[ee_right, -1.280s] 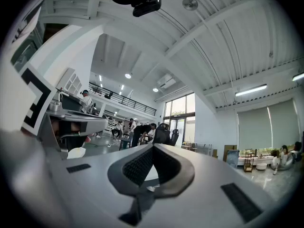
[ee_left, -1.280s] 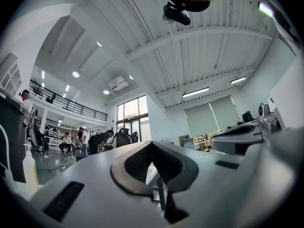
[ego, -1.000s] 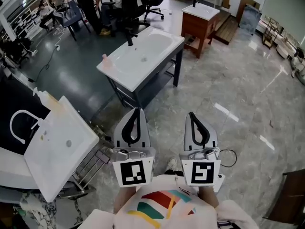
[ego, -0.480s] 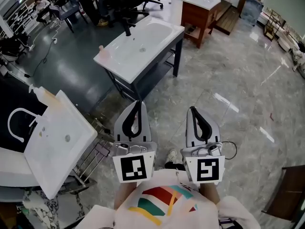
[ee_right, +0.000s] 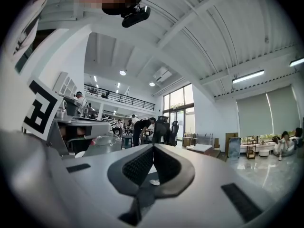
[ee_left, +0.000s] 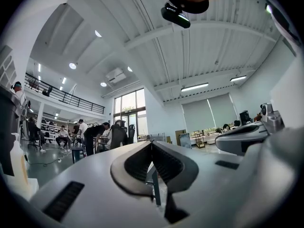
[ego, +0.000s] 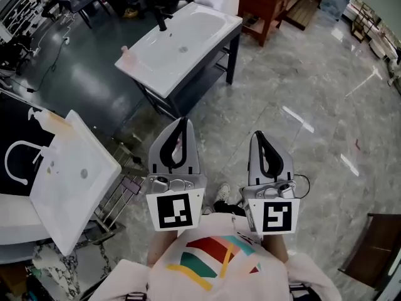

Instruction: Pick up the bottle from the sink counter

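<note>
Left gripper (ego: 181, 124): smooth grey shell with black ribbed pads; its own view shows me the jaws pressed together with nothing between them
Right gripper (ego: 256, 137): same grey shell and ribbed pads; jaws closed tip to tip and empty, level beside the left one
Markers: a black-and-white square pattern on the flat cube face at the back of each gripper
Bottle (ego: 127, 56): small and pinkish, on the near left corner of the desk, well ahead of both grippers; too small for me to make out its cap or shape
Desk (ego: 153, 71): glossy white slab with a shallow rounded basin, on a dark square-legged frame with a lower shelf
Faucet (ego: 161, 22): black and upright, at the far edge of the basin
Second sink (ego: 69, 187): flat white top with rounded corners at my left, lying askew in the head view; something pale and bottle-like (ego: 42, 116) sits at its far corner, and I cannot tell what it is
Floor (ego: 313, 105): polished grey marble with streaks of glare under the grippers, darker and matte beyond the desk
Cabinet (ego: 266, 8): reddish wood under a white top, cut off by the upper edge
Shirt (ego: 210, 262): white with coloured stripes, and it hides both of my hands
</note>
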Action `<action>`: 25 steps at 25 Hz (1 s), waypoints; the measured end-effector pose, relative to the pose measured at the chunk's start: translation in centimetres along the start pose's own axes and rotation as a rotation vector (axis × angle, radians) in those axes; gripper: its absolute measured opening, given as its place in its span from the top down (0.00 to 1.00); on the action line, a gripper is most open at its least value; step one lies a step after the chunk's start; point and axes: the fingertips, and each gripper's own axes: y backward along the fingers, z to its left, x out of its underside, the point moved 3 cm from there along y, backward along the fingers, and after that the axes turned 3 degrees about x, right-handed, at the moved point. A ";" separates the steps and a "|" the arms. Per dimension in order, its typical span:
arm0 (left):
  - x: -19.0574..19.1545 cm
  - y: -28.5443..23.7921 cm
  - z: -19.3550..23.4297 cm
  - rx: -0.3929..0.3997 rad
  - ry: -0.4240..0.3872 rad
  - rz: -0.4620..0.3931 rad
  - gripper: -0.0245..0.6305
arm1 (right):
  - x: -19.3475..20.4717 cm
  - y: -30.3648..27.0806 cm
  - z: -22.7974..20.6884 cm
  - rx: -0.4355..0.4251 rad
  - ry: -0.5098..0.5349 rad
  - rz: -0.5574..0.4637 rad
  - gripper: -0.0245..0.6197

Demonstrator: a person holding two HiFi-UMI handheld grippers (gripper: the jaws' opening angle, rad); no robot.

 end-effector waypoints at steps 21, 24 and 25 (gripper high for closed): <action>-1.5 -8.5 -1.8 -0.015 -0.070 -0.085 0.93 | -0.1 -4.2 -6.3 -0.041 0.007 -0.041 0.94; -1.3 -9.6 -2.2 -0.006 -0.073 -0.087 0.93 | -0.1 -4.9 -7.0 -0.041 0.009 -0.060 0.94; -1.2 -9.9 -2.2 -0.007 -0.072 -0.085 0.93 | -0.1 -5.2 -7.1 -0.043 0.005 -0.066 0.94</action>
